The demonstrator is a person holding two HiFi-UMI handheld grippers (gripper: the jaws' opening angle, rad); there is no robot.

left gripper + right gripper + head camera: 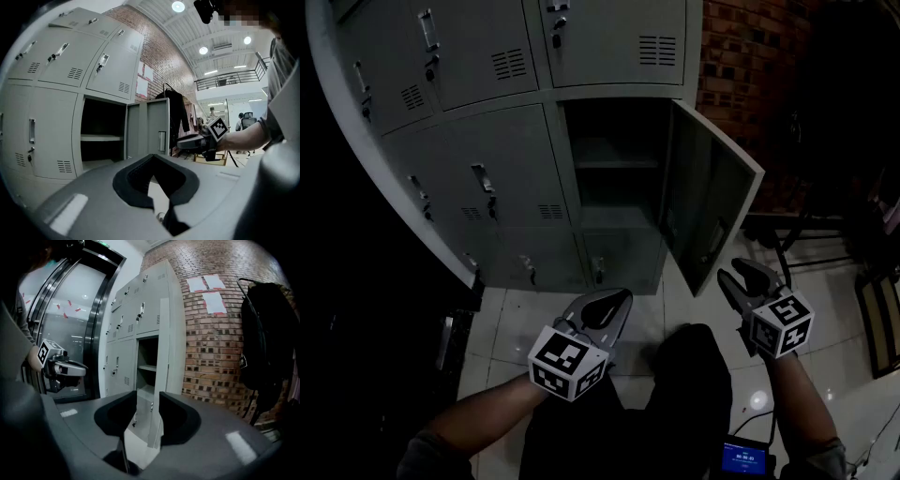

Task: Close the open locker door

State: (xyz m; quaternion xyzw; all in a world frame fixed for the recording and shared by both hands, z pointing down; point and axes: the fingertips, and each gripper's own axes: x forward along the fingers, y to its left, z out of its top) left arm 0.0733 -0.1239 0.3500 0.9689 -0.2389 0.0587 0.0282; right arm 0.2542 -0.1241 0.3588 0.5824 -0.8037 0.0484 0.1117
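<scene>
While locker door gapes above tile floor, brick wall beside: left tool together, right tool apart.

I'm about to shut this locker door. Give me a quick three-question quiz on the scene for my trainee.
1. True or false: in the head view, the open door hangs from its left edge.
2. Which claw is nearer the door? A. left claw B. right claw
3. Fill in: the right claw's jaws stand ___, with nothing gripped.
Key: 1 false, the hinges are on its right edge. 2 B. 3 apart.
</scene>
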